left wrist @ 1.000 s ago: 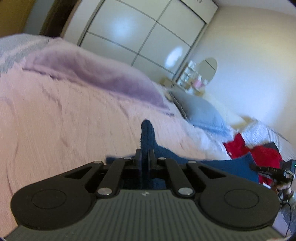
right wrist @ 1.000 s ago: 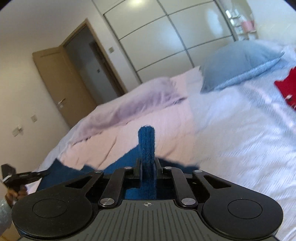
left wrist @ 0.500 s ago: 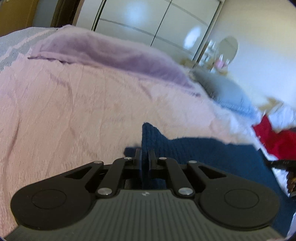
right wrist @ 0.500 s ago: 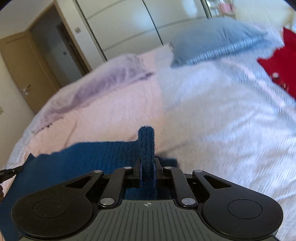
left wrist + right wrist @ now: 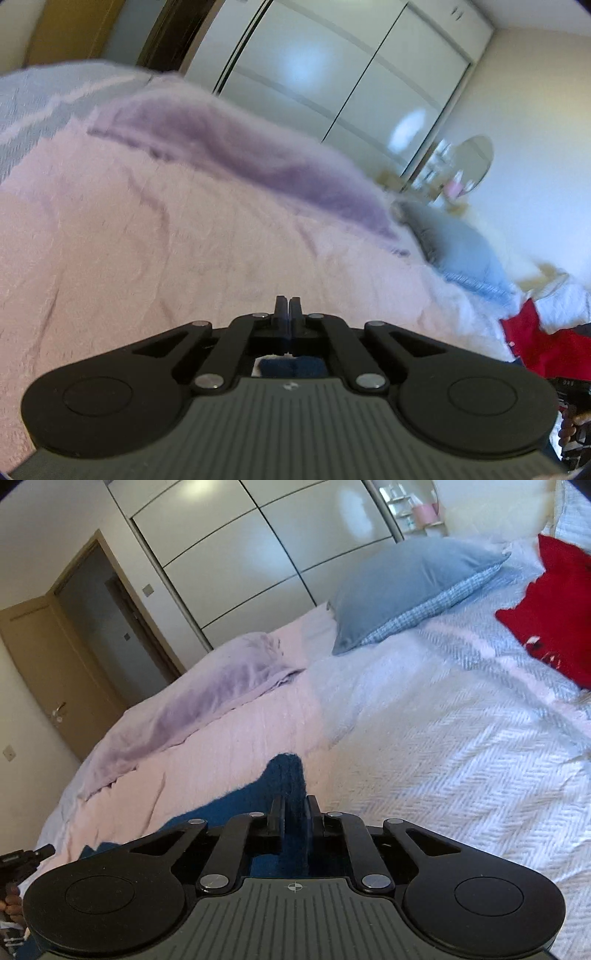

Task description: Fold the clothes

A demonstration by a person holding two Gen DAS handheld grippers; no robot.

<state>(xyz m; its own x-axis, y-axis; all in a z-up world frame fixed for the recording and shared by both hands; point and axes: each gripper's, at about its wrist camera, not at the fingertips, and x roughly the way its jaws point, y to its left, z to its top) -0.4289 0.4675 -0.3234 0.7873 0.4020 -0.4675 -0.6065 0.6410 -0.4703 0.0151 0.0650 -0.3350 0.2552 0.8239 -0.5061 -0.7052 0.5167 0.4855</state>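
Each gripper, the left gripper [image 5: 287, 303] and the right gripper [image 5: 294, 806], is matte black with a grey ribbed plate at its base bearing a small crosshair mark. Two round black discs flank angled linkage arms pinned with silver screws. The narrow fingers [image 5: 275, 814] are flat black.

Dark blue knit garment [image 5: 284, 775], pinched corner upright

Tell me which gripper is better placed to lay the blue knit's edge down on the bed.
Right. The right gripper visibly pinches the blue knit over the pink bedspread. The left gripper is shut with little blue fabric visible at its tips.
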